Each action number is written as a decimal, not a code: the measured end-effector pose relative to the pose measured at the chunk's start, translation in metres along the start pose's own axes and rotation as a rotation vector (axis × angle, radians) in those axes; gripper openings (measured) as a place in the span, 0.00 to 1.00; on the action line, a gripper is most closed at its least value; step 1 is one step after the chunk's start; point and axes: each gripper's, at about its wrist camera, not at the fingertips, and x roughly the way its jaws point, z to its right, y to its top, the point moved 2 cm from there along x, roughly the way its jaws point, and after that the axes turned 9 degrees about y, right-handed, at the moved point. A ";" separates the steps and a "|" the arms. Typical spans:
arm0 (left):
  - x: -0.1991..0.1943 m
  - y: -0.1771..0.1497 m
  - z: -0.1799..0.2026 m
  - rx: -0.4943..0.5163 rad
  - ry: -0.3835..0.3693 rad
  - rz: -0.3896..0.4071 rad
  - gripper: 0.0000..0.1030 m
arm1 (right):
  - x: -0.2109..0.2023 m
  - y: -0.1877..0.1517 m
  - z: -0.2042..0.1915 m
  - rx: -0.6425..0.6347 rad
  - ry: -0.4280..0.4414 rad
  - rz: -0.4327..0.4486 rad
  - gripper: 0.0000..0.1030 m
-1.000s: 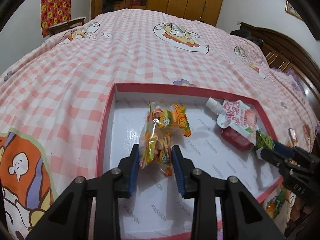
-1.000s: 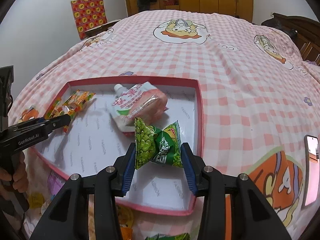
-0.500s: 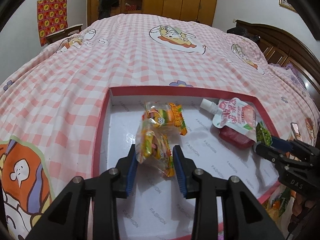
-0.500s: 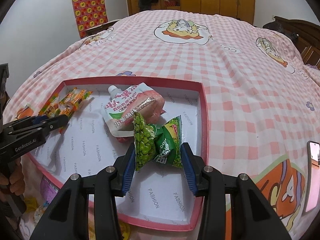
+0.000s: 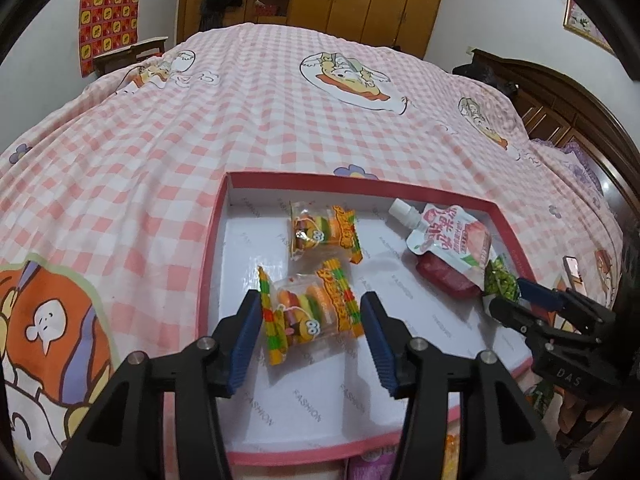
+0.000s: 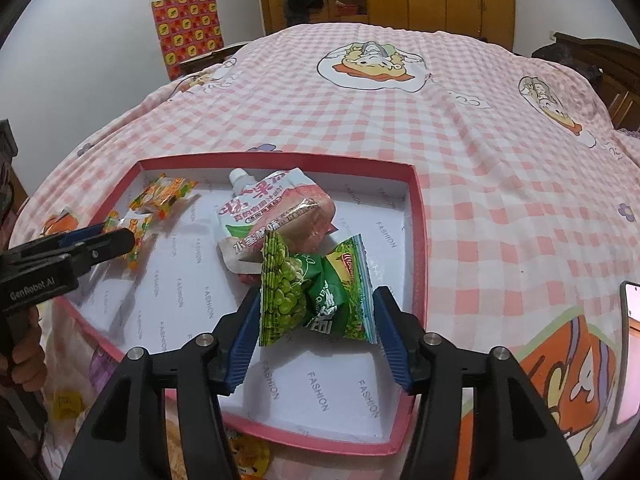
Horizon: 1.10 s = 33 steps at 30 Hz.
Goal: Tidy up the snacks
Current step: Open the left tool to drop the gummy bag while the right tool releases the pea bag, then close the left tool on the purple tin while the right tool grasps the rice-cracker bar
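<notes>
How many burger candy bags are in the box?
2: one burger candy bag lies near the box's far wall, one burger candy bag between the left gripper's fingers. Others may hide outside.
</notes>
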 end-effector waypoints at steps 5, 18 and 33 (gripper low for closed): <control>-0.014 -0.006 -0.001 -0.001 -0.001 0.008 0.52 | -0.009 -0.002 -0.001 0.013 0.013 0.025 0.61; -0.051 -0.034 0.011 0.004 -0.035 0.008 0.55 | -0.043 -0.012 -0.009 0.026 0.055 0.076 0.63; -0.051 -0.076 0.031 0.032 -0.040 -0.055 0.65 | -0.073 -0.054 -0.019 0.060 0.075 0.048 0.63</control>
